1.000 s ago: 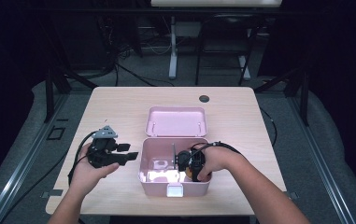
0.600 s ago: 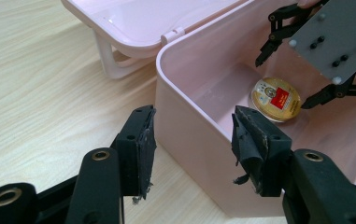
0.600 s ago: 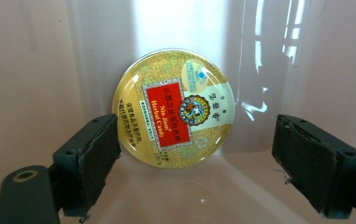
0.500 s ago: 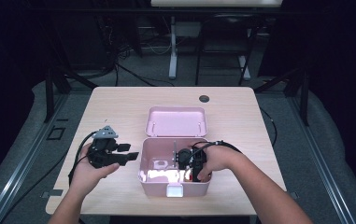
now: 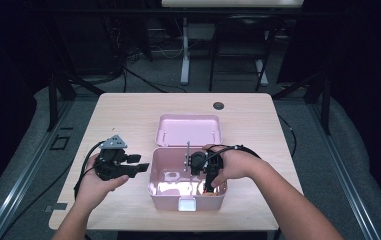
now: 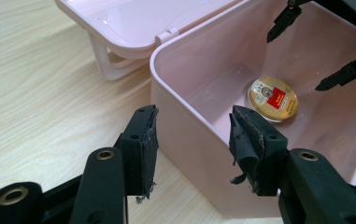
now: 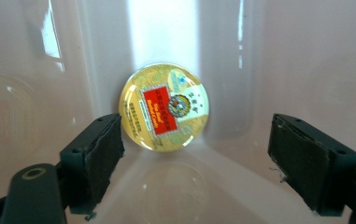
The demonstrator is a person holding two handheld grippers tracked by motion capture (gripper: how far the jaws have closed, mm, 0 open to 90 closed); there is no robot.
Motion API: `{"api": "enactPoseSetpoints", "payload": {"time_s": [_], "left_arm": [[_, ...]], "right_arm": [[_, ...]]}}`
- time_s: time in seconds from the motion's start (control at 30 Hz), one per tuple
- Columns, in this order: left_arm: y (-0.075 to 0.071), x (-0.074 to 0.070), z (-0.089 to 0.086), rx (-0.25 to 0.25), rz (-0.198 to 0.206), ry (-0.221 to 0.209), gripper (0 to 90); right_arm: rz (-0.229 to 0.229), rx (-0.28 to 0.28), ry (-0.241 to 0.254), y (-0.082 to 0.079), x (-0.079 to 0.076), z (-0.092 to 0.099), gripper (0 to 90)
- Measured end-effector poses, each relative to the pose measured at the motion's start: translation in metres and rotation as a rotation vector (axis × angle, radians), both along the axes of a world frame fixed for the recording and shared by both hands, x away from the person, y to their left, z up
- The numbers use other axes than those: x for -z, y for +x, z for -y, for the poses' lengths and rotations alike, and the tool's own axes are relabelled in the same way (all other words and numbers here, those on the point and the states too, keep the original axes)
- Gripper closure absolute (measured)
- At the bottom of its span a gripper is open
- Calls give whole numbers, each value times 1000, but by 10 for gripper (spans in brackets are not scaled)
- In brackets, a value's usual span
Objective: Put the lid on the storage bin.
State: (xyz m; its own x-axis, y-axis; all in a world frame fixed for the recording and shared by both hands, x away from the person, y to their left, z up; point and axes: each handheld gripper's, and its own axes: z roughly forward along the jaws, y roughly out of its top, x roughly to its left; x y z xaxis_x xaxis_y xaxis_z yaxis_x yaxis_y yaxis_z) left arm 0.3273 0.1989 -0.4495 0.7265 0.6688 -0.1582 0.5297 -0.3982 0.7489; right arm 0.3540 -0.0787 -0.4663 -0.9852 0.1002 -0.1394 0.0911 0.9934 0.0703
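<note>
Pale wood-grain rectangular table top (image 5: 128,115), rounded at the corners, set in a dark room over grey floor, with black cables and metal stand legs behind. Small dark round grommet (image 5: 219,105) near the far edge. Open pink plastic box (image 5: 160,170) near the middle of the front half, its hinged pink lid (image 5: 190,130) lying flat behind it, a white clasp on the front wall.

Round gold tin with red and white label (image 7: 164,107) flat on the box floor, close against a side wall; seen also past the left tongs (image 6: 273,99).

Right gripper (image 7: 194,163) pointing down inside the box above the tin, jaws spread wide, nothing between the pads, tin lying beyond the tips and untouched. Right hand (image 5: 233,165) over the box's right half.

Left gripper (image 6: 192,140) held level just outside the box's left wall, jaws wide though just closing a little, straddling the near corner of the rim without pressing it. Left hand (image 5: 98,182) over bare table left of the box.
</note>
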Motion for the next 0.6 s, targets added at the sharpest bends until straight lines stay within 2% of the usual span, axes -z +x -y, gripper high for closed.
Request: {"api": "enactPoseSetpoints", "payload": {"time_s": [0.07, 0.23, 0.33, 0.6], "left_arm": [[-1, -1, 0, 1, -7, -1, 519], [-2, -3, 0, -8, 5, 3, 518], [-3, -3, 0, -14, 11, 8, 518], [-2, -4, -1, -17, 8, -6, 478]], "right_arm": [[22, 18, 13, 1, -6, 0, 213], [30, 85, 58, 4, -22, 2, 224], [41, 91, 63, 2, -27, 5, 247], [22, 127, 72, -1, -36, 13, 233]]}}
